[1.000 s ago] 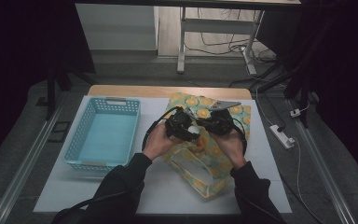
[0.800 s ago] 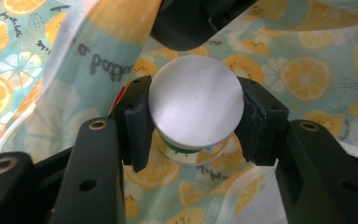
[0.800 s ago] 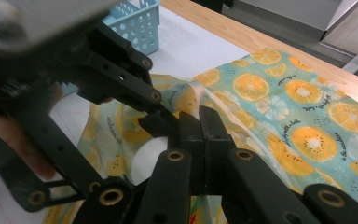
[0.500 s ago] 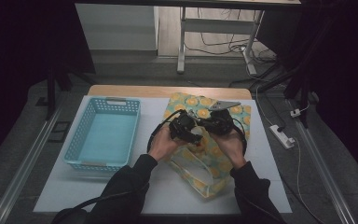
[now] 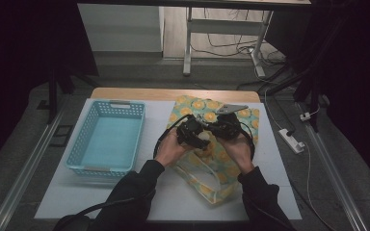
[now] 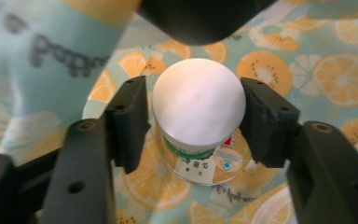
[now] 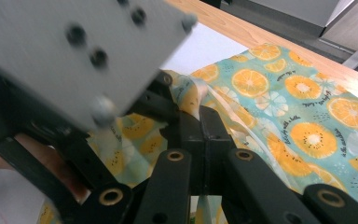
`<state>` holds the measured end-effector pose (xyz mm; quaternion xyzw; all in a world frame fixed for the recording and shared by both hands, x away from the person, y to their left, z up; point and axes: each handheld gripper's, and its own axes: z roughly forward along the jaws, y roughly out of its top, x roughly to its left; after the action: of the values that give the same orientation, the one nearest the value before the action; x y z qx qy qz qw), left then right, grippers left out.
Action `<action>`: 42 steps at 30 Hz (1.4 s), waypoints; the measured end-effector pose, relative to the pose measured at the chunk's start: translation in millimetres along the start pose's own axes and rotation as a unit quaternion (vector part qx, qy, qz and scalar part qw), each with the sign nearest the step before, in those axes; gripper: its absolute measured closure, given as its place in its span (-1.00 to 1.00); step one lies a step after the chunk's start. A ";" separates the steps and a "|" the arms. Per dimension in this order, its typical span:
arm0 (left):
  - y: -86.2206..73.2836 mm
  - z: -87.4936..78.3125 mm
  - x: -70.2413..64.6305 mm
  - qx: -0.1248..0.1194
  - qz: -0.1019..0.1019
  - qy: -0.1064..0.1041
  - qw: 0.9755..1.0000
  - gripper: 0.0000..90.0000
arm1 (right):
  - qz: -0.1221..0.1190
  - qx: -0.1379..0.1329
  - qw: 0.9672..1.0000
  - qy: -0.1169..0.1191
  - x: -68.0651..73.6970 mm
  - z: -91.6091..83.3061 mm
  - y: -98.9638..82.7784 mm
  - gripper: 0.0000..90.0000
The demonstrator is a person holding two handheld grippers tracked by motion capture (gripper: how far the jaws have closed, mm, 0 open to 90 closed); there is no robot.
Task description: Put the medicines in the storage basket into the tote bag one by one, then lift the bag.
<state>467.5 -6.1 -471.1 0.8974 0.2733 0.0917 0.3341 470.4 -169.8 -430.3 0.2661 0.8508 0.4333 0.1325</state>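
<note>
We work over the mouth of a fruit-print tote bag (image 5: 221, 144) that lies on the white surface (image 5: 164, 192), with a blue basket (image 5: 107, 139) well apart to its left; the relation that matters is between the left hand-held gripper (image 6: 193, 116) and the white-capped jar (image 6: 196, 112) standing between its black jaws. In the left gripper view we look straight down the jar's long axis onto its round cap, so the jar stands upright beneath that gripper, its labelled body resting on the bag's printed lining below; the jaws flank the cap on either side, the left one showing a sliver of gap and the right one just beside or touching the rim, and they have just been opening, so we judge the jar is being let go rather than gripped. The right hand-held gripper (image 7: 200, 140) sits just beside the left one in the high view, jaws pressed together on a fold of the bag's edge, which it lifts to keep the mouth open. The left hand (image 5: 171, 149) is therefore the nearer one to the jar; we judge the coming move is a straight withdrawal back along the jar's axis, clear of the cap, while the right keeps the fabric up.
</note>
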 end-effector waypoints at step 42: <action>-40.7 -34.1 -7.8 -0.011 -0.014 -0.083 0.996 -1.00 | -0.006 0.006 1.000 0.004 4.5 2.2 0.1 1.00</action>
<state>431.7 33.8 -471.5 0.8942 0.2556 0.0150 0.3671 467.8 -165.8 -431.5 0.2599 0.8555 0.4284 0.1307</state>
